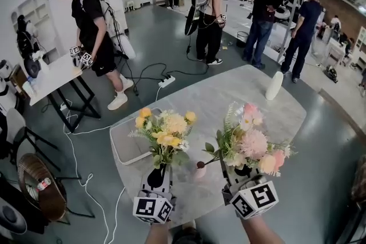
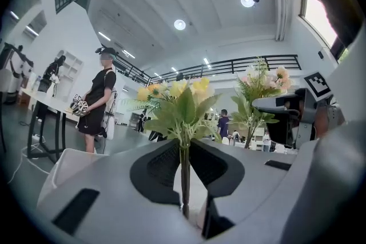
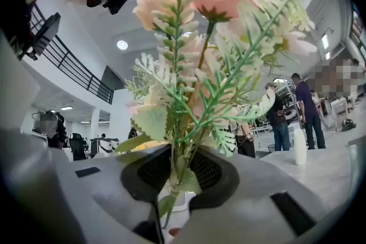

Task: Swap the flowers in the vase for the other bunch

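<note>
Grippers fill the foreground, each with jaws closed narrowly on flower stems: the left gripper (image 1: 156, 175) holds a yellow bunch (image 1: 166, 131), the right gripper (image 1: 243, 172) a pink bunch (image 1: 251, 143), both upright above the near table (image 1: 229, 94) edge. The bunches look light, soft-headed and easily crushed, so the bundled stems below the leaves are the place to hold. Between them stands a small pale vase (image 1: 199, 172), apparently empty. Further left lies an empty white tray (image 1: 127, 148); far off, a white bottle (image 1: 274, 86).
</note>
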A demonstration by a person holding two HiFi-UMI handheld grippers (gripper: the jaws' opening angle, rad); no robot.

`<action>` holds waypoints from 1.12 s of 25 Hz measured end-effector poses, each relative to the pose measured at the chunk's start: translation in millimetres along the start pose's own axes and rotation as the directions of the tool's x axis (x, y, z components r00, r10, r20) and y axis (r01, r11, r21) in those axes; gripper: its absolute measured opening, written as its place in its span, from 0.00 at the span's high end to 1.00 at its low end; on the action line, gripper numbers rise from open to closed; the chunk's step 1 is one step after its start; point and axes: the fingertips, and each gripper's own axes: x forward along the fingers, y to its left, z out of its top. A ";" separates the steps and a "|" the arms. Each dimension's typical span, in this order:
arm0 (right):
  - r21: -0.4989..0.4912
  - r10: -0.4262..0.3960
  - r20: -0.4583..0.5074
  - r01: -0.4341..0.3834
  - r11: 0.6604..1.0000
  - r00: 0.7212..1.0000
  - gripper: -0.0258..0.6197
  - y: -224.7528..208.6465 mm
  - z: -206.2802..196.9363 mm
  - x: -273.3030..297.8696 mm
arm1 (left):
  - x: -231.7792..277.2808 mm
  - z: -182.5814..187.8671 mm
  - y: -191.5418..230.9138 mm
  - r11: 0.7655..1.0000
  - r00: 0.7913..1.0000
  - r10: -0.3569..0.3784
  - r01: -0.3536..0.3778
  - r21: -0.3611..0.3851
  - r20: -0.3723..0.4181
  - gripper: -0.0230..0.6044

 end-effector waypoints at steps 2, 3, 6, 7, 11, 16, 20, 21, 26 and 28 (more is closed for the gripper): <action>-0.006 -0.008 -0.002 0.008 1.000 1.000 0.82 -5.3 0.0 3.8 | -0.3 -1.3 3.9 1.000 1.000 0.008 -0.008 -0.004 -0.005 0.86; -0.006 -0.013 -0.004 0.013 1.000 1.000 0.82 -8.2 -0.9 5.0 | -0.4 -2.5 5.4 1.000 1.000 0.010 -0.010 -0.007 -0.007 0.86; -0.007 -0.027 -0.019 0.027 1.000 0.999 0.82 -15.8 -9.7 6.2 | -0.7 -9.3 7.9 1.000 1.000 0.012 -0.012 -0.018 -0.012 0.86; -0.008 -0.031 -0.026 0.030 1.000 0.999 0.82 -18.1 -13.8 6.3 | -0.5 -11.6 8.2 1.000 1.000 0.013 -0.013 -0.022 -0.013 0.86; -0.008 -0.041 -0.055 0.040 0.999 0.998 0.82 -23.6 -30.3 9.1 | 1.3 -16.0 10.9 0.999 1.000 0.024 -0.024 -0.028 -0.021 0.86; -0.003 -0.039 -0.093 0.039 0.999 0.995 0.82 -19.6 -50.2 13.9 | 0.0 -19.5 16.2 0.999 0.999 0.026 -0.027 -0.033 -0.030 0.86; 0.005 -0.035 -0.120 0.036 0.999 0.992 0.82 -17.6 -66.9 18.0 | 0.1 -26.5 19.2 0.999 0.999 0.028 -0.030 -0.045 -0.043 0.86; 0.007 -0.035 -0.125 0.036 0.999 0.992 0.82 -17.4 -70.6 19.3 | 0.5 -28.4 20.1 0.998 0.999 0.029 -0.031 -0.047 -0.045 0.86; 0.004 -0.027 -0.146 0.028 1.000 0.989 0.82 -14.2 -82.1 23.7 | 1.3 -32.4 22.9 0.998 0.998 0.034 -0.037 -0.059 -0.049 0.86; 0.002 -0.023 -0.156 0.024 1.000 0.988 0.82 -13.1 -86.2 25.3 | 2.7 -33.7 23.2 0.997 0.998 0.032 -0.035 -0.065 -0.048 0.86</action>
